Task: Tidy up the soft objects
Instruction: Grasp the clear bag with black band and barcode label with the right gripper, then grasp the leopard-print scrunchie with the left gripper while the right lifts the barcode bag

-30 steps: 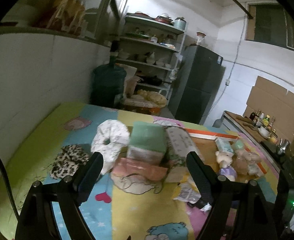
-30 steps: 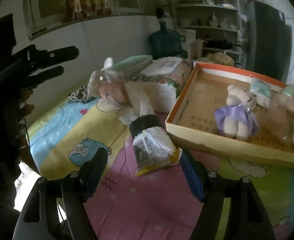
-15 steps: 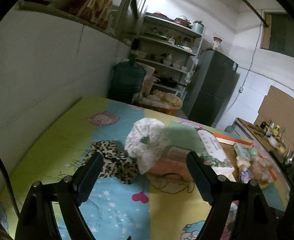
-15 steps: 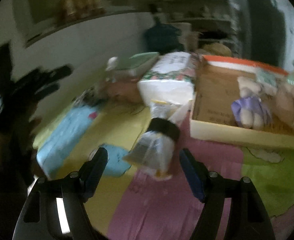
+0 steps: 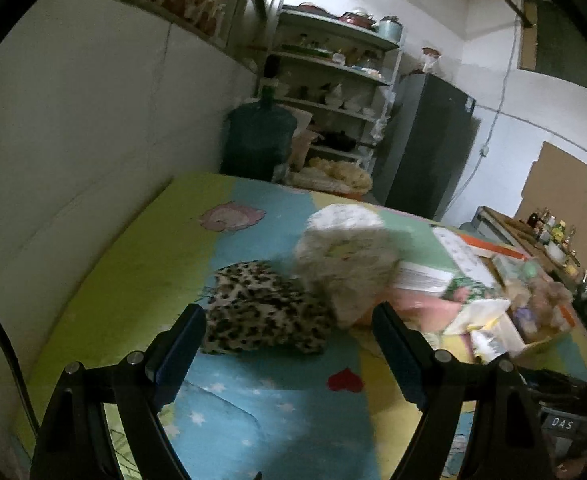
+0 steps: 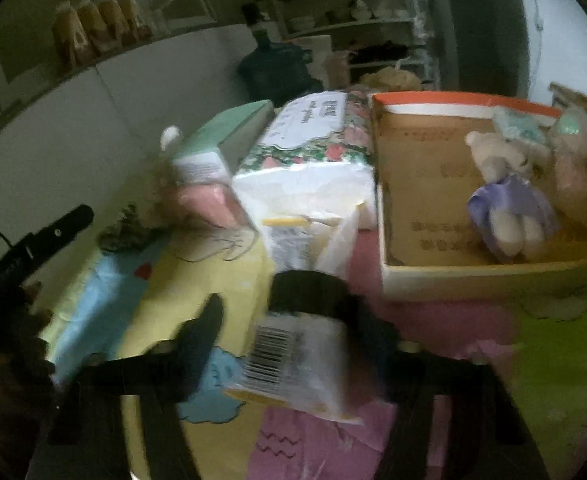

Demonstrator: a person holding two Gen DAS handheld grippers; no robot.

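My left gripper (image 5: pixel 289 320) is open just above the mat, its fingertips on either side of a leopard-print scrunchie (image 5: pixel 261 320). A white frilly scrunchie (image 5: pixel 345 260) leans against that one, just behind. My right gripper (image 6: pixel 293 328) is closing its jaws around a clear plastic packet (image 6: pixel 293 368) with a barcode and a black band. The picture is blurred, and a strip of mat still shows between the left finger (image 6: pixel 209 320) and the packet. An orange-edged cardboard box (image 6: pixel 413 280) holds a small bear in a purple dress (image 6: pixel 509 208).
A floral tissue pack (image 6: pixel 309 148), a green box (image 6: pixel 225 140) and a pink soft thing (image 6: pixel 209 204) lie left of the cardboard box. The colourful mat (image 5: pixel 253 420) covers the table, with a white wall (image 5: pixel 73 160) along its left side. A water jug (image 5: pixel 259 136) and shelves stand behind.
My left gripper has swung left and come down close to the two scrunchies. The right gripper has moved up around the packet, rolled, and its jaws have narrowed.
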